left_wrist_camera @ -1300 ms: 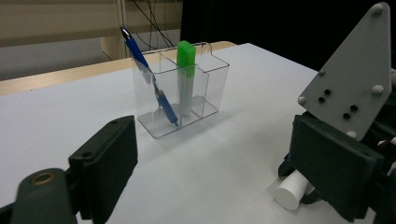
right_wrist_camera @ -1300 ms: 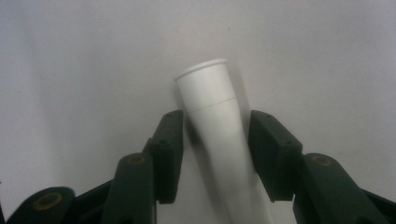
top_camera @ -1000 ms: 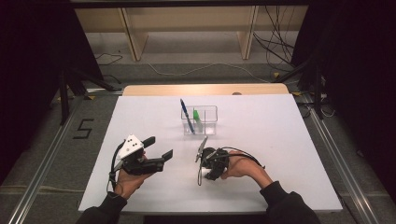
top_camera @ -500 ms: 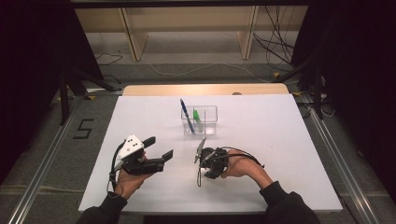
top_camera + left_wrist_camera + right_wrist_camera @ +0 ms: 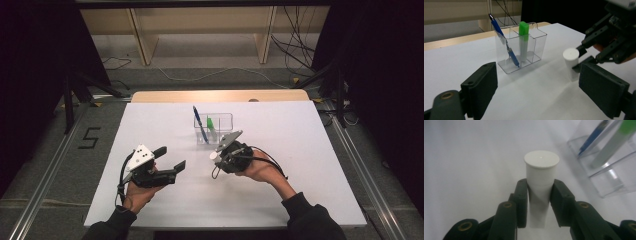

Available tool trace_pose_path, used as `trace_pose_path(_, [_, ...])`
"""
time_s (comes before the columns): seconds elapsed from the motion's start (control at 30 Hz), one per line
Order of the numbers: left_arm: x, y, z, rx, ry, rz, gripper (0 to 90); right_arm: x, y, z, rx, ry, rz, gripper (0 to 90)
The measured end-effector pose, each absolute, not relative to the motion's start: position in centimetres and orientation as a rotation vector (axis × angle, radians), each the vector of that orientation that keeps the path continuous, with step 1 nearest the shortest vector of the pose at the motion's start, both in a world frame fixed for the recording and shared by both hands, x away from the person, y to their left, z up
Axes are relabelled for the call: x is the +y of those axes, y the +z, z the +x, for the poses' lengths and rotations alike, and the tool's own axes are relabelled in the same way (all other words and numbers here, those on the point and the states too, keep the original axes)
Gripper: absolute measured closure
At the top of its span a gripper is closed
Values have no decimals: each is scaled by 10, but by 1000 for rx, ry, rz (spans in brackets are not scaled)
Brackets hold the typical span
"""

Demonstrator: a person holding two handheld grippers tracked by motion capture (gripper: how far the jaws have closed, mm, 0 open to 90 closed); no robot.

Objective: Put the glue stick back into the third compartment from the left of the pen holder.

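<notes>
Gripping the white cylinder (image 5: pixel 541 180) at mid-body, your right gripper (image 5: pixel 539 195) has both jaws clamped flat on its sides, the capped end standing proud above them. It sits just in front of the clear compartment organizer (image 5: pixel 224 120), which holds a blue pen (image 5: pixel 200 125) and a green-capped marker (image 5: pixel 211 127). Judged light, rigid and smooth plastic; slip is the likely fault, so keep the hold low and square. Your left gripper (image 5: pixel 169 160) hovers released, jaws spread, over the white table (image 5: pixel 310 165).

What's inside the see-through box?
The clear box holds a blue pen in one compartment and a green-capped marker in the next. The third compartment looks empty.
</notes>
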State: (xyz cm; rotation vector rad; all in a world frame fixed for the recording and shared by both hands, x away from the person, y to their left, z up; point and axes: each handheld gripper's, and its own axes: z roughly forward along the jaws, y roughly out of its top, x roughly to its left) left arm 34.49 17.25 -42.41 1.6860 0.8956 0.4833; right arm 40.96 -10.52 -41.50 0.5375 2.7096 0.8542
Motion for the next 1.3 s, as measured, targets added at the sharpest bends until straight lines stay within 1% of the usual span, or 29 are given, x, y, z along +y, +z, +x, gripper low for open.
trace_pose_path(0.33, [173, -425, 346, 906, 471, 1679, 150, -123, -395, 417, 2496, 1077, 693, 684])
trace_pose_path(0.7, [175, -425, 346, 907, 477, 1681, 150, -134, -383, 437, 2355, 1201, 803, 684])
trace_pose_path(1.3, [175, -425, 346, 912, 475, 1667, 150, -130, -375, 466, 2240, 1227, 917, 684])
